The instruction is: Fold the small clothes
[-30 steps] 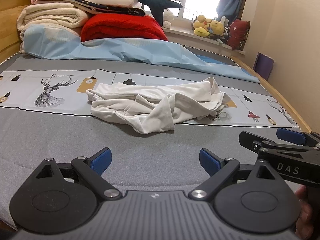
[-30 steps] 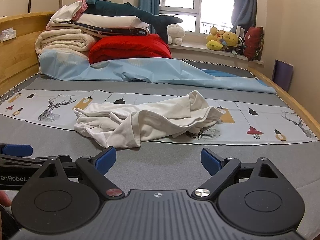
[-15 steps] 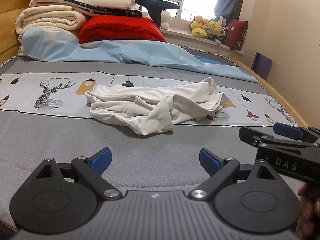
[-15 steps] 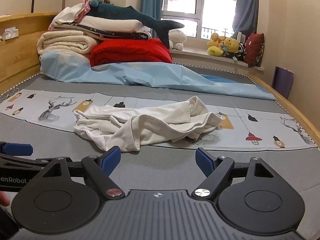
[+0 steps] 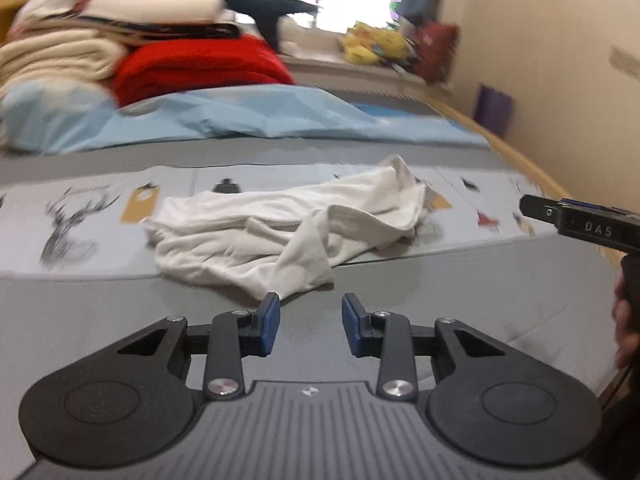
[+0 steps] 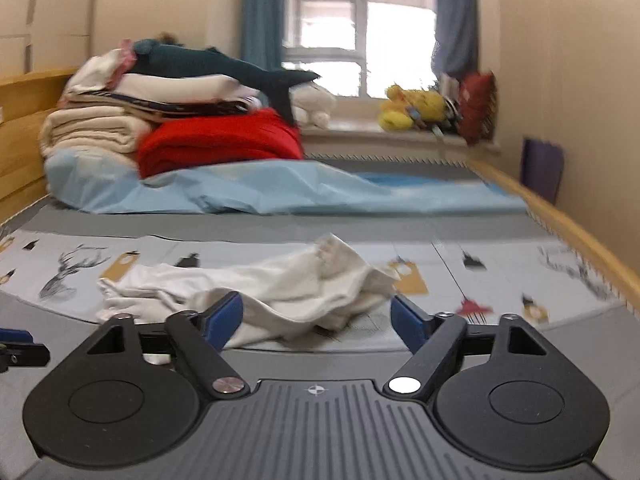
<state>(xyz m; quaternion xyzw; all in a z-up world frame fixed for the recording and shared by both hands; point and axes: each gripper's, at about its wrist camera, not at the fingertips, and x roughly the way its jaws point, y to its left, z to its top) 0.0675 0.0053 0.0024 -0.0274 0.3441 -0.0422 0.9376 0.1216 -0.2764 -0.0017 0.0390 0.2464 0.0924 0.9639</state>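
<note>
A crumpled white garment (image 5: 288,224) lies on the printed strip of the grey bed cover (image 5: 480,300). My left gripper (image 5: 310,322) hovers just short of the garment's near corner. Its jaws are closing, with only bed cover between the blue pads (image 5: 269,324). In the right wrist view the same garment (image 6: 280,284) lies close ahead of my right gripper (image 6: 316,320). Those jaws are closing too, still wide, with cloth showing between the pads (image 6: 224,318) but not pressed. The right gripper (image 5: 580,222) also shows at the left wrist view's right edge, held by a hand (image 5: 624,320).
Folded blankets (image 6: 96,132), a red blanket (image 6: 220,144) and a plush shark (image 6: 224,66) are piled at the bed's far left, on a light blue sheet (image 6: 280,192). Plush toys (image 6: 416,108) sit on the windowsill. A wooden bed rail (image 6: 560,216) runs along the right.
Both grippers have moved forward, nearer the white garment. The left jaws have narrowed a lot and the right jaws a little. The garment has not moved.
</note>
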